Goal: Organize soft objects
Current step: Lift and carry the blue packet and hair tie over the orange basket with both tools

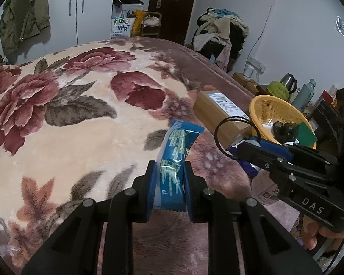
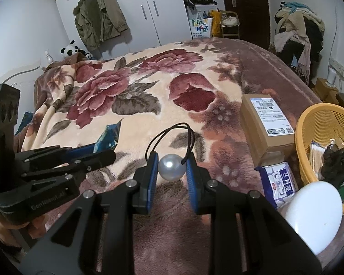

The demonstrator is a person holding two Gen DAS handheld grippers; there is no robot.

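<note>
My left gripper [image 1: 168, 178] is shut on a blue snack packet [image 1: 175, 155] and holds it upright above the floral blanket. It also shows at the left of the right wrist view [image 2: 96, 151], with the packet [image 2: 109, 137] sticking out. My right gripper [image 2: 172, 163] is shut on a pearl hair tie [image 2: 171, 167], its black elastic loop [image 2: 172, 135] curling up above the bead. In the left wrist view the right gripper [image 1: 245, 149] reaches toward the yellow basket [image 1: 273, 107], the loop [image 1: 234, 126] showing.
A floral blanket [image 2: 135, 96] covers the bed. A cardboard parcel [image 2: 267, 123] lies beside the yellow basket [image 2: 318, 123], which holds several small items. A tissue pack [image 2: 278, 181] and a white round lid [image 2: 314, 213] lie near the basket. A cluttered side table [image 1: 293, 89] stands beyond.
</note>
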